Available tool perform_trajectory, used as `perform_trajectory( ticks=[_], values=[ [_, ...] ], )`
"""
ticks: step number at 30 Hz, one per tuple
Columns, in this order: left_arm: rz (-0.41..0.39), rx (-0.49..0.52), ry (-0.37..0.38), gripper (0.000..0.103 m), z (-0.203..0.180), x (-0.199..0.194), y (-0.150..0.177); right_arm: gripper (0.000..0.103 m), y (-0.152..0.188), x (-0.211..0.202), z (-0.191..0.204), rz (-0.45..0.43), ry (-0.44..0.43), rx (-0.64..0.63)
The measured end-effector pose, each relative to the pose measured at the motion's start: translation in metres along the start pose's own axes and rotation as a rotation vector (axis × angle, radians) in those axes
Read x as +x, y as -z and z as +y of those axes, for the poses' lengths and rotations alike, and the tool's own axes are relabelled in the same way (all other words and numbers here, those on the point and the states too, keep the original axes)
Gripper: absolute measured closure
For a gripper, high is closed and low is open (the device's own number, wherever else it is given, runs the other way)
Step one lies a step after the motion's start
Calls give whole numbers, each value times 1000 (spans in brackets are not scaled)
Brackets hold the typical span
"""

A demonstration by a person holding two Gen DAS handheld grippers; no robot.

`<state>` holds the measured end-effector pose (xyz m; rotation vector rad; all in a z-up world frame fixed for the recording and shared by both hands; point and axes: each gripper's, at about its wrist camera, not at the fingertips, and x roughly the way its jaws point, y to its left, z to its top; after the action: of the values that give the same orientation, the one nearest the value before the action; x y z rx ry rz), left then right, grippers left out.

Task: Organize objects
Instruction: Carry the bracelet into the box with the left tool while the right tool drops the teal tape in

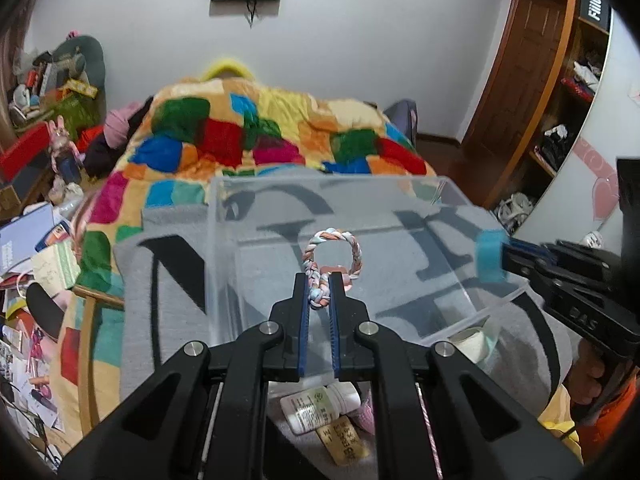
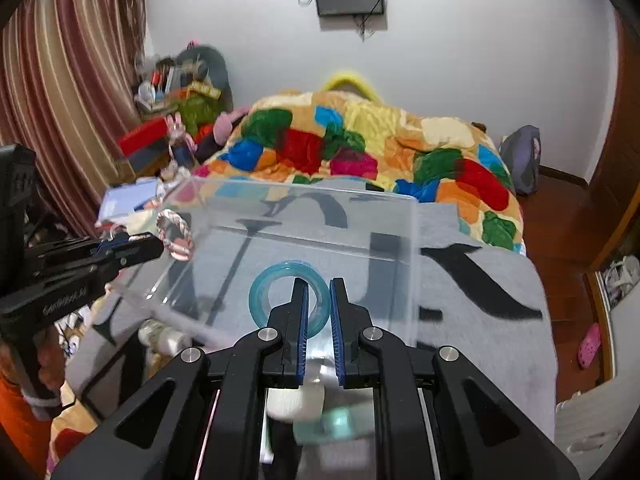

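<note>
A clear plastic box (image 1: 224,240) (image 2: 412,240) stands on a grey blanket on the bed. My left gripper (image 1: 319,280) is shut on a braided pastel ring (image 1: 352,254) and holds it over the box's near edge; the ring also shows in the right wrist view (image 2: 176,236). My right gripper (image 2: 319,286) is shut on a blue tape roll (image 2: 264,300) and holds it above the box's near side. In the left wrist view the roll (image 1: 490,256) and the right gripper (image 1: 504,256) sit at the box's right corner.
A white pill bottle (image 1: 320,406) and a gold tag (image 1: 346,442) lie on the grey blanket (image 1: 176,320) below my left gripper. A white roll (image 1: 474,344) lies by the box. A patchwork quilt (image 1: 280,136) covers the bed beyond. Clutter fills the left side (image 1: 28,280).
</note>
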<state>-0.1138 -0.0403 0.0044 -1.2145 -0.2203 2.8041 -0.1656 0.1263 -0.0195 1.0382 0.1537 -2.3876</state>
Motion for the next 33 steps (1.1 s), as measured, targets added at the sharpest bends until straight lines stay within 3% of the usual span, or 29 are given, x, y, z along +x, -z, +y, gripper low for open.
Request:
perform_trajectory(
  ticks=[7,12,17,18,20,28,33],
  values=[
    [78,11,30,95,-5,23,3,93,-6,51,9,146,17,-58],
    [100,25,40,93,-9,27,4,93,-5,59,11,201,15,-89],
    [94,28,44,76,-12,21,4,87,-3,56,15,227,3,-132],
    [86,32,39,74,-12,18,3,85,-3,53,15,221,6,-138],
    [66,36,22,58,-14,10,3,73,-3,47,15,215,0,-138],
    [-11,9,-10,45,-2,-26,5,68,-3,11,6,141,-62,-74],
    [-67,0,-55,33,5,-50,17,56,2,-20,0,52,-57,-39]
  ],
)
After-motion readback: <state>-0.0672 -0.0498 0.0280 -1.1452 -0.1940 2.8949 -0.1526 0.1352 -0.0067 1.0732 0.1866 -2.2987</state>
